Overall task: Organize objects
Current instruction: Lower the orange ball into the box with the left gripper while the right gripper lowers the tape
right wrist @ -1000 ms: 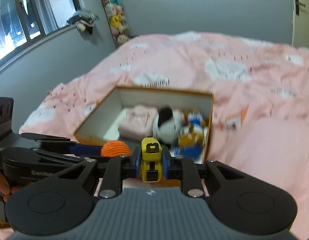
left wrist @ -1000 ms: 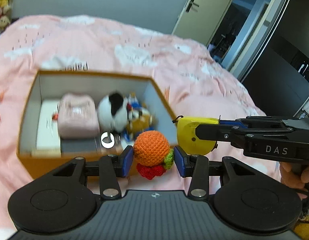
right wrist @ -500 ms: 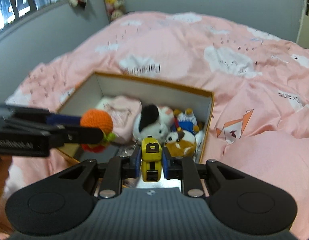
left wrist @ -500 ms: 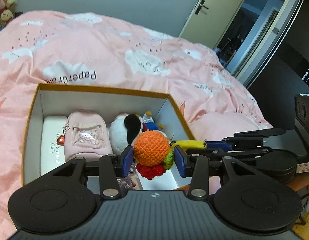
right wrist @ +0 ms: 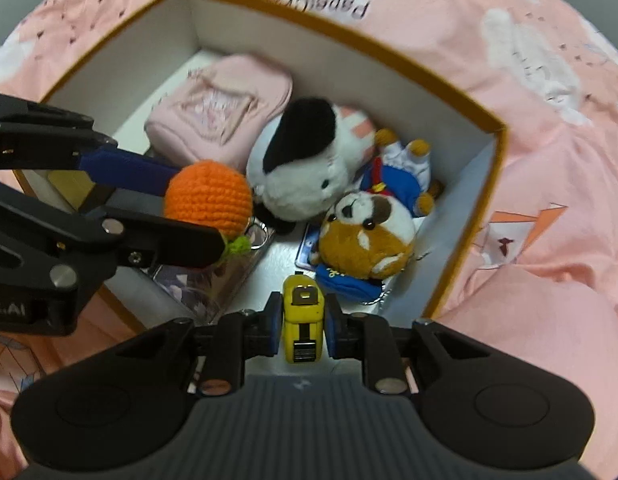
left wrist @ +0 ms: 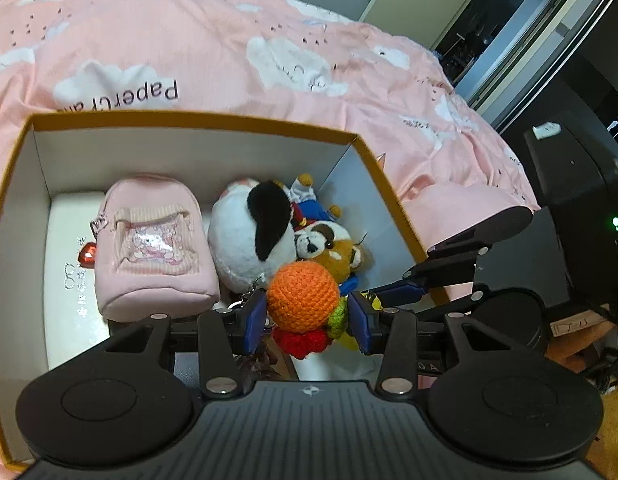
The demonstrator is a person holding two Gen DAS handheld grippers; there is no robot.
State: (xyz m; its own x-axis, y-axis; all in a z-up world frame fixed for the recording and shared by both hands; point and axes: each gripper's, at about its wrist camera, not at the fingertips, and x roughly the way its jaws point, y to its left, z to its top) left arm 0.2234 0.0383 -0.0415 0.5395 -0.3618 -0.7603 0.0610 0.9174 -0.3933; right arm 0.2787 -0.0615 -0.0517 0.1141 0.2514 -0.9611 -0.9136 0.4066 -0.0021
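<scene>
My left gripper (left wrist: 307, 316) is shut on an orange crochet toy (left wrist: 301, 297) with a green and red base, held over the near part of the open cardboard box (left wrist: 197, 120). It also shows in the right wrist view (right wrist: 208, 197). My right gripper (right wrist: 301, 317) is shut on a yellow tape measure (right wrist: 303, 312), low inside the box (right wrist: 485, 216) beside its right wall. Only a sliver of the tape measure (left wrist: 349, 338) shows in the left wrist view.
In the box lie a pink mini backpack (left wrist: 151, 248), a black-and-white plush (left wrist: 253, 236), a red panda plush (right wrist: 367, 238), a blue-clad doll (right wrist: 405, 172), a white case (left wrist: 69, 272) and a keyring. The box sits on a pink cloud bedspread (left wrist: 229, 48). A dark cabinet (left wrist: 577, 208) stands right.
Both grippers have moved forward and down into the box with their objects still held. The box contents now look much closer.
</scene>
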